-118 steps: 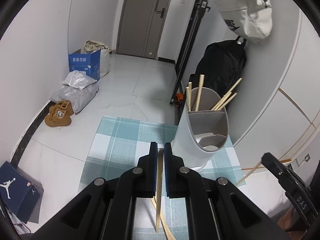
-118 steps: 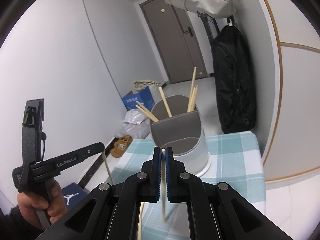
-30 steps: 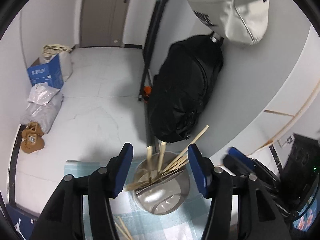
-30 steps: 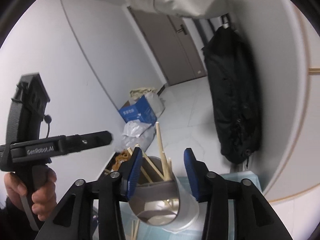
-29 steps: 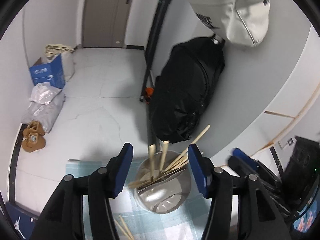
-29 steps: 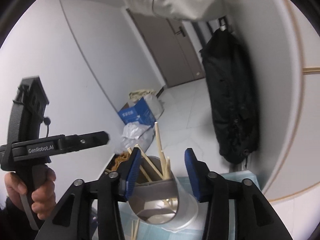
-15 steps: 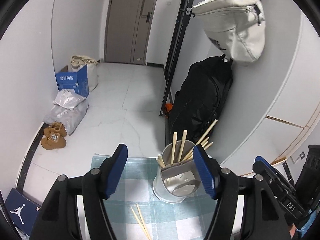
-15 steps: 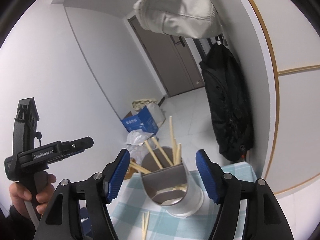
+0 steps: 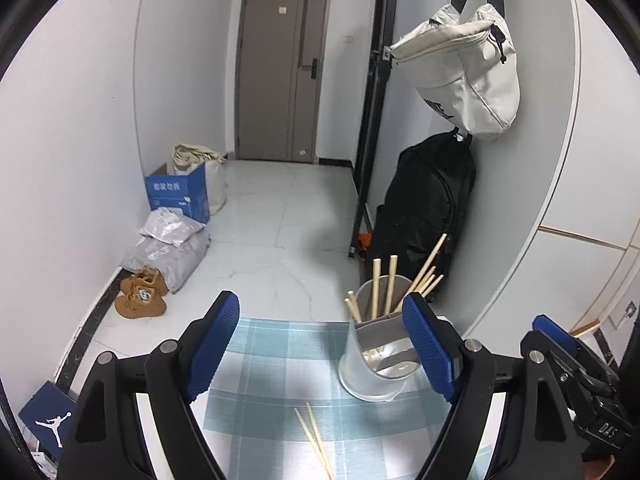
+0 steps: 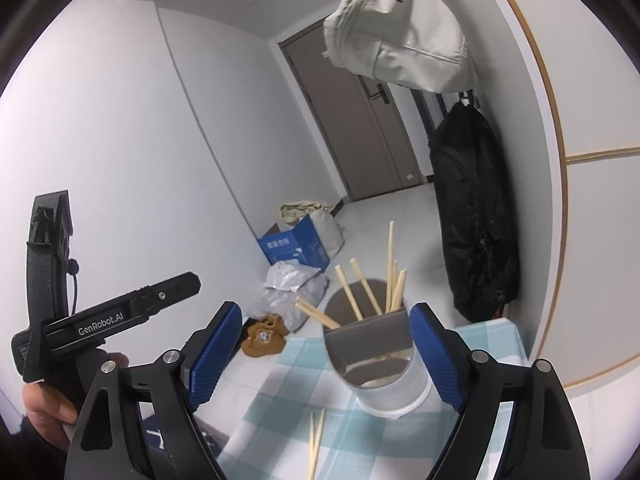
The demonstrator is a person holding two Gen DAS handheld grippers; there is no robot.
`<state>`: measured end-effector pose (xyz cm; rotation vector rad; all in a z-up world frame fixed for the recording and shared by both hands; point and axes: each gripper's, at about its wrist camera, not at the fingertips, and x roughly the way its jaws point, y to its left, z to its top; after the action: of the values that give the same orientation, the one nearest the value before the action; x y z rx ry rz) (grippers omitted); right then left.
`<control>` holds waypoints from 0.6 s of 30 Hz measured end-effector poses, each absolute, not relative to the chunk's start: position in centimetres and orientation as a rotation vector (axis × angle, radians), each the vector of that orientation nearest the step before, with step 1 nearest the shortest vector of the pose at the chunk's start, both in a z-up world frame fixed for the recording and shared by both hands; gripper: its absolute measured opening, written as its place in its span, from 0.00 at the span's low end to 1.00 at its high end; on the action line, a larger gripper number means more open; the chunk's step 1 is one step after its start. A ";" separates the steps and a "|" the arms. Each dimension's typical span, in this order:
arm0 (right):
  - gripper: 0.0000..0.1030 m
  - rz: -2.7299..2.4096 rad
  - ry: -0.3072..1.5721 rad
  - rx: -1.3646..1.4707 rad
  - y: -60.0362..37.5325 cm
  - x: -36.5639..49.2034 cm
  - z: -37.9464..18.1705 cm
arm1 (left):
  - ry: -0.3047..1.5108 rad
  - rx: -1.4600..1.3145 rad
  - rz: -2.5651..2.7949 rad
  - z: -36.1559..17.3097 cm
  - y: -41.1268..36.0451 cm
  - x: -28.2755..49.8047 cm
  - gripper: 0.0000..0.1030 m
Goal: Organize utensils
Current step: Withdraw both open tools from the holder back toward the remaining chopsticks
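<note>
A grey utensil holder [image 9: 370,364] stands on a teal checked cloth [image 9: 260,384] with several wooden chopsticks [image 9: 390,284] upright in its back compartment. It also shows in the right wrist view [image 10: 380,364], chopsticks [image 10: 362,286] inside. Two loose chopsticks [image 9: 314,440] lie on the cloth in front of it, seen too in the right wrist view [image 10: 316,436]. My left gripper [image 9: 326,348] is open and empty above the cloth, left of the holder. My right gripper [image 10: 326,354] is open and empty, facing the holder.
A black backpack [image 9: 424,208] leans on the wall behind the holder, a white bag [image 9: 464,68] hangs above it. A blue box [image 9: 178,192], grey parcels [image 9: 168,248] and brown shoes [image 9: 140,298] sit on the floor at left. The right gripper's body [image 9: 576,380] is at right.
Both grippers held a chopstick earlier, then opened over the holder and released them. Both have since pulled back from the holder, open, and the loose chopsticks have come into view.
</note>
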<state>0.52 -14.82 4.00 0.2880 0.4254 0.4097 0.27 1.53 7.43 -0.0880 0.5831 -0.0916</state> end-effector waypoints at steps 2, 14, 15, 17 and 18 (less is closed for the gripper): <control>0.85 0.411 0.424 0.267 -14.3 0.2 3.7 | 0.579 -0.095 -0.086 6.7 2.0 0.0 0.79; 0.86 0.431 0.462 0.175 -11.1 -1.1 -0.7 | 0.617 -0.110 -0.047 0.8 3.7 -0.6 0.79; 0.86 0.429 0.468 0.164 -10.8 -1.1 -1.0 | 0.627 -0.117 -0.044 0.4 3.9 -0.6 0.79; 0.86 0.430 0.483 0.156 -10.4 -1.1 -1.6 | 0.644 -0.136 -0.038 -0.6 4.4 -0.5 0.79; 0.86 0.430 0.491 0.154 -10.3 -1.0 -1.9 | 0.647 -0.142 -0.035 -0.9 4.6 -0.5 0.79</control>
<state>-1.03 -10.30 -1.91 0.1539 0.4905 0.4305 -0.48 4.60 -0.88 -0.1422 0.6475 -0.0348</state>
